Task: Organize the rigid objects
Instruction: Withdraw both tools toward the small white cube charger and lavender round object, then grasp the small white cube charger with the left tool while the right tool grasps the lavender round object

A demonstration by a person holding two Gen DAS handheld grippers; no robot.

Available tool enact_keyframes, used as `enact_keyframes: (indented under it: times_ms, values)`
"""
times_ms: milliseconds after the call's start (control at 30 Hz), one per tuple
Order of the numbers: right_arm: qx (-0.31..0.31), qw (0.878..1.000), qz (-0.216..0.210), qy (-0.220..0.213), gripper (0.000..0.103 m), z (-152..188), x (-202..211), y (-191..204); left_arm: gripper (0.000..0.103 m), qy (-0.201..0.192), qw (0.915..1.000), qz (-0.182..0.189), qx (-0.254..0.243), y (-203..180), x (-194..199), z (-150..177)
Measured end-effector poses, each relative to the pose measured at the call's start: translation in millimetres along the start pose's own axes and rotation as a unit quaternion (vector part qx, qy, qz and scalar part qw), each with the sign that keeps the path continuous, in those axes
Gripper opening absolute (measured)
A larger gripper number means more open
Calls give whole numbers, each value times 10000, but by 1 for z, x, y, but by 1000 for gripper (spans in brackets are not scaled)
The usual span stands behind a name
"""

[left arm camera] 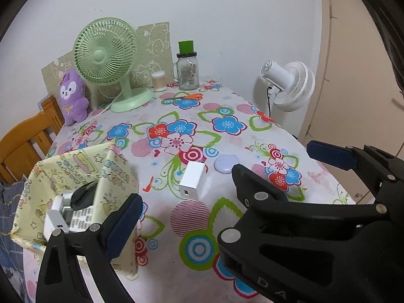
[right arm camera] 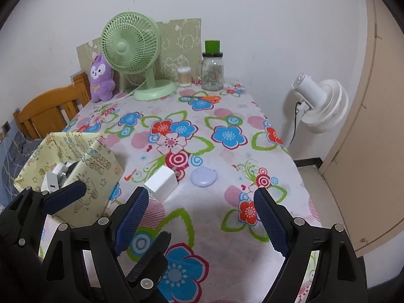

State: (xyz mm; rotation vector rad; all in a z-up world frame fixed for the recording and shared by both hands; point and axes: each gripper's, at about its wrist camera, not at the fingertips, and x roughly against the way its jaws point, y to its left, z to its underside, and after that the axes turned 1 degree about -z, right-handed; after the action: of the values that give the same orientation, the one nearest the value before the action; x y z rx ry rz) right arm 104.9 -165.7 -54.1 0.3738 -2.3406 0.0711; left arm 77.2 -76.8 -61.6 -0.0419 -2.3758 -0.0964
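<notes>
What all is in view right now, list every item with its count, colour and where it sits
storage box: 1, yellow patterned, table's left edge, already holding white and black items
white charger: 1, white, on the tablecloth right of the box
oval case: 1, lilac, right of the charger
scissors: 1, orange handles, far part of table
desk fan: 1, green, back left
glass jar: 1, clear, green cap, back
cotton swab tub: 1, clear, between fan and jar
plush toy: 1, purple, back left corner
standing fan: 1, white, beside table
chair: 1, wooden, left
left gripper: open, near box
right gripper: open, empty
</notes>
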Motion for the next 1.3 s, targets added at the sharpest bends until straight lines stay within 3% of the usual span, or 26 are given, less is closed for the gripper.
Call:
enact_keyframes:
  times_ms: [500,1033,1300]
  values:
    - [3,9995,-134,294,87,16,-46,-17,100,115,9999,-26,-126,-11,-41,14]
    - [-6,9985,-116,541,87,10,-82,-25,98,363,9992,73,-136,-7,-74,6]
    - [-84,9982,-131,587,87,3,-96,-28,89,420,9989,46,-218,-3,-88,-2]
